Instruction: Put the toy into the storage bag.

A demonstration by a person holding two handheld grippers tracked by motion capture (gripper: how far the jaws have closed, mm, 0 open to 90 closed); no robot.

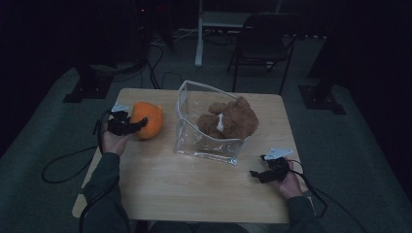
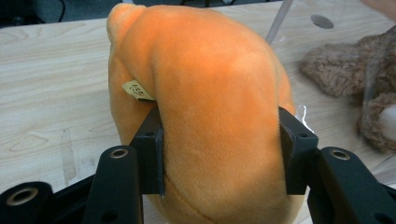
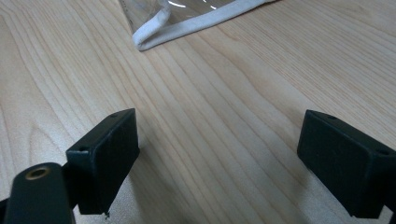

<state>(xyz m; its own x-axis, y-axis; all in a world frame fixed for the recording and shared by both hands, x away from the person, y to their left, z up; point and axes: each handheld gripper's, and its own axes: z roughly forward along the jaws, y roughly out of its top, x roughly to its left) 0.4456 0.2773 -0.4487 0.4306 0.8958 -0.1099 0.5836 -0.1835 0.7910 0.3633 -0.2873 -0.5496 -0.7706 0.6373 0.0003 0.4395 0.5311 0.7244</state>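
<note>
An orange plush toy (image 1: 147,119) sits at the left of the wooden table (image 1: 194,189), and my left gripper (image 1: 141,124) is shut on it. In the left gripper view both black pads press into the orange plush toy (image 2: 210,116), which bulges between them; a small paper tag (image 2: 137,89) hangs on its side. A clear plastic box (image 1: 187,124) holds a brown plush toy (image 1: 233,119) at the table's middle. My right gripper (image 1: 256,174) rests low over the table at the right, open, with bare wood between its pads (image 3: 109,154).
The clear box's white-edged corner (image 3: 154,32) lies just beyond the right gripper. The brown plush (image 2: 355,70) shows through the box wall past the orange toy. A folding chair (image 1: 265,41) and stand legs are behind the table. Cables trail off both sides.
</note>
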